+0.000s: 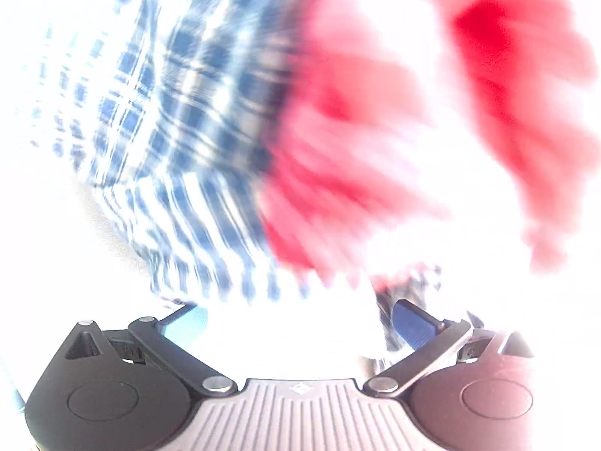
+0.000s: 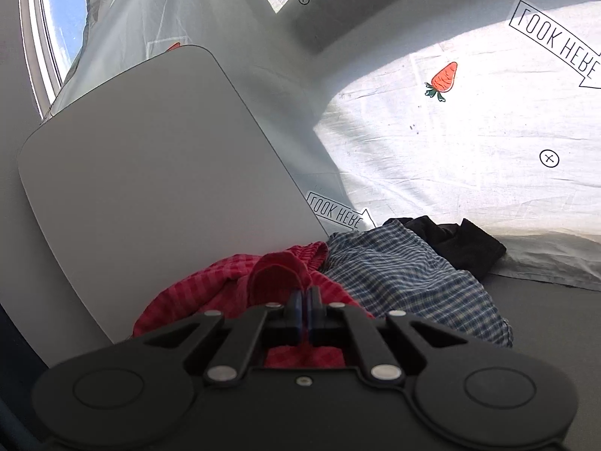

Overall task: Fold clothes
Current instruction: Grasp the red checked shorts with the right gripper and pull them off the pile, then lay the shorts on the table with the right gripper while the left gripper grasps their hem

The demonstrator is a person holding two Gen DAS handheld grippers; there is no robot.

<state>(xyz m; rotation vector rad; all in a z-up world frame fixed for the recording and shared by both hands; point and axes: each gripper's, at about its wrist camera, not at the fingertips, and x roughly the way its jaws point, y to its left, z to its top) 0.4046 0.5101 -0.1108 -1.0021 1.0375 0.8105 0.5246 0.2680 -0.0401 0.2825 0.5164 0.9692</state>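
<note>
In the right wrist view my right gripper (image 2: 303, 295) is shut on a fold of a red checked garment (image 2: 210, 282) that lies bunched in front of it. A blue-and-white plaid shirt (image 2: 405, 278) lies just right of the red one, with a dark garment (image 2: 458, 244) behind it. In the left wrist view, blurred and overexposed, the plaid shirt (image 1: 169, 112) fills the left and the red garment (image 1: 357, 150) the right. My left gripper (image 1: 300, 319) is open, its blue pads (image 1: 413, 323) wide apart, close to the cloth, with nothing between them.
A white rounded board (image 2: 150, 188) rests tilted to the left of the clothes. A white bedsheet (image 2: 469, 131) printed with carrots and "LOOK HERE" labels covers the area behind. A window (image 2: 64, 18) is at the upper left.
</note>
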